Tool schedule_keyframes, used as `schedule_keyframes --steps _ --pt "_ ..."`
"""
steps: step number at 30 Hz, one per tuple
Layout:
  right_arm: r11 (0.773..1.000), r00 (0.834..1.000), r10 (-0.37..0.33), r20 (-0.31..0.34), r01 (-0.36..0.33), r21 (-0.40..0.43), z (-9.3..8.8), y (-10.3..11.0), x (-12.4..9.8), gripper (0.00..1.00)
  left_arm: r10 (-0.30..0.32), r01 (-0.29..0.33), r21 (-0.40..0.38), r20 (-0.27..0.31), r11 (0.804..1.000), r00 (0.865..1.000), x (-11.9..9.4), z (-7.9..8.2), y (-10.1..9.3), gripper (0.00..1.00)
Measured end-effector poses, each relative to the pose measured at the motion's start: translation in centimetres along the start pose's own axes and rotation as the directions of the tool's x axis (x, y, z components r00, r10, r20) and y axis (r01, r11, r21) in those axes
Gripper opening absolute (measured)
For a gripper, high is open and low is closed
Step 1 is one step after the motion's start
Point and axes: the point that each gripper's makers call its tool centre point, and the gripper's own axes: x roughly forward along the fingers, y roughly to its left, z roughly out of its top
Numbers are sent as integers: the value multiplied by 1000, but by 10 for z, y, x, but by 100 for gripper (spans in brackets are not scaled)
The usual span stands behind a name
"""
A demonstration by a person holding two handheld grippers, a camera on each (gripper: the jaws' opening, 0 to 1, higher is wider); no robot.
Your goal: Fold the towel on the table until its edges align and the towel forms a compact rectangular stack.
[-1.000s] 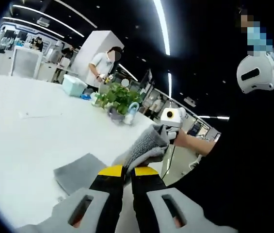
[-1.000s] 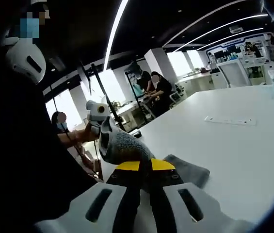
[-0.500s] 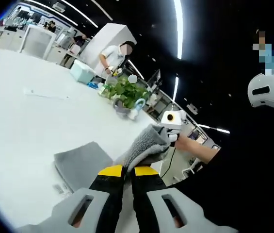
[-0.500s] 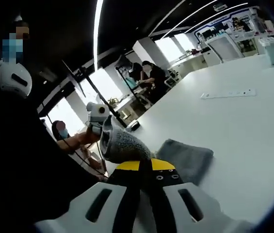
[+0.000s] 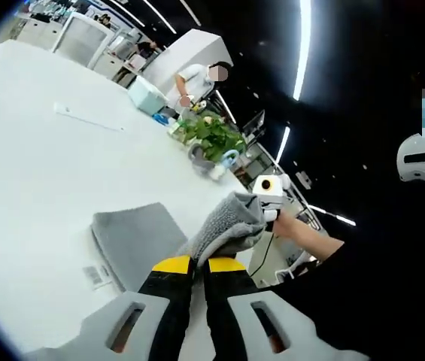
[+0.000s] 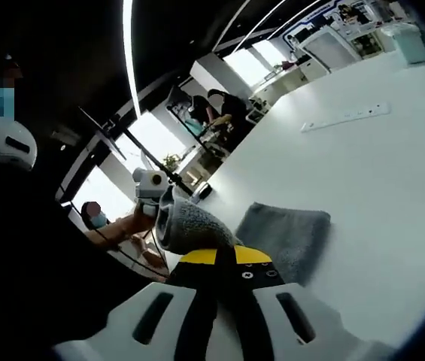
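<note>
Above the white table (image 5: 39, 173), I hold a grey towel (image 5: 223, 226) lifted by one edge between my two grippers. My left gripper (image 5: 199, 263) has its yellow-tipped jaws pressed together on a bunched fold of the towel, and the cloth rises from the jaws toward my right gripper (image 5: 269, 197), which comes into the left gripper view from the right, a white piece at the far end of the raised fold. The rest of the towel lies flat on the table just left of my jaws, a smooth grey panel with a small white label (image 5: 97, 276) at its near edge.

In the right gripper view, my right gripper (image 6: 226, 256) is likewise clamped on the towel (image 6: 189, 224), its jaws closed on a rolled hump of cloth that runs away to my left gripper (image 6: 150, 188). The flat part of the towel rests on the table (image 6: 377, 173) just right of that hump.

Beyond the towel on the table stand a potted green plant (image 5: 214, 135) and a pale blue box (image 5: 152, 96), with a long white strip (image 5: 88, 118) lying well apart from the towel. A person in a white shirt (image 5: 195, 79) stands behind the plant.
</note>
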Motion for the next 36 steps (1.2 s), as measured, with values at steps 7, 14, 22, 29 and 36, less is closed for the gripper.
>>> schedule_keyframes --steps 7,14,22,29,36 --pt "997 999 -34 11 33 75 -5 -19 3 2 10 -10 -62 5 998 1000 6 -3 9 6" --pt "988 998 -70 0 69 141 -10 -34 7 2 37 -38 -93 -9 995 999 12 -7 21 6" --pt "966 995 -101 25 92 243 -10 -50 13 2 69 -67 -139 4 988 998 15 -7 35 5" --pt "960 991 -127 49 110 258 -10 -55 16 2 63 -58 -168 28 984 998 16 -6 38 5" --pt "949 987 -146 62 122 290 -12 -62 16 2 72 -63 -208 36 976 997 21 -6 47 6"
